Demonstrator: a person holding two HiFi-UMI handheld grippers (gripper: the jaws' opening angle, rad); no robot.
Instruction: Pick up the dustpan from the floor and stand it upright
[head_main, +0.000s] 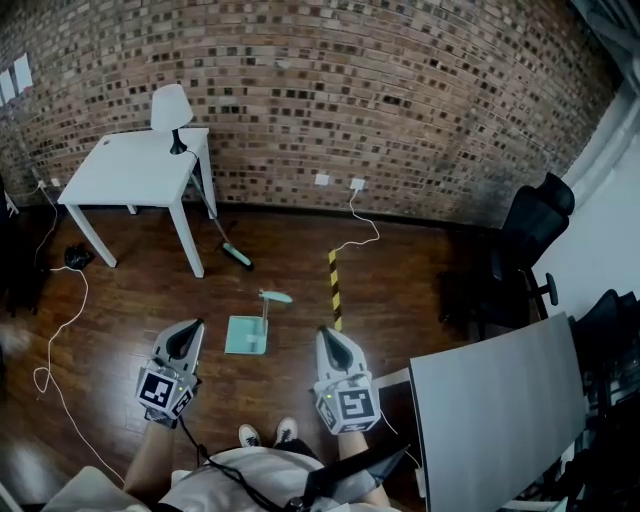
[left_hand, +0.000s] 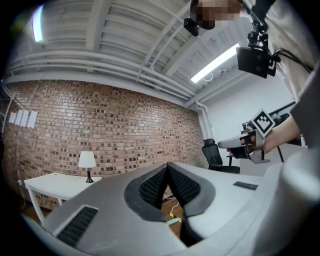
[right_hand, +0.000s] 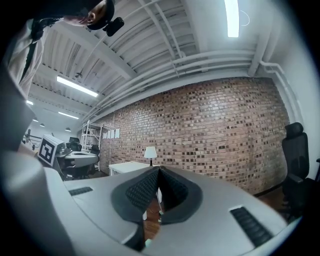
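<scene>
A mint-green dustpan (head_main: 246, 336) rests on the dark wood floor, its long handle (head_main: 266, 309) rising from the pan. My left gripper (head_main: 193, 327) hovers to its left and my right gripper (head_main: 326, 334) to its right, both apart from it and above the floor. Both are shut with nothing between the jaws. In the left gripper view the ribbed pads (left_hand: 152, 186) meet at the tip, and a sliver of the mint dustpan (left_hand: 173, 220) shows below them. In the right gripper view the pads (right_hand: 142, 189) also meet, empty.
A mint broom (head_main: 236, 255) leans by the white table (head_main: 130, 175), which carries a lamp (head_main: 172, 110). A yellow-black tape strip (head_main: 334, 287) marks the floor. A black chair (head_main: 525, 235) and a grey desk (head_main: 500, 415) stand at the right. White cables (head_main: 62, 320) trail at the left.
</scene>
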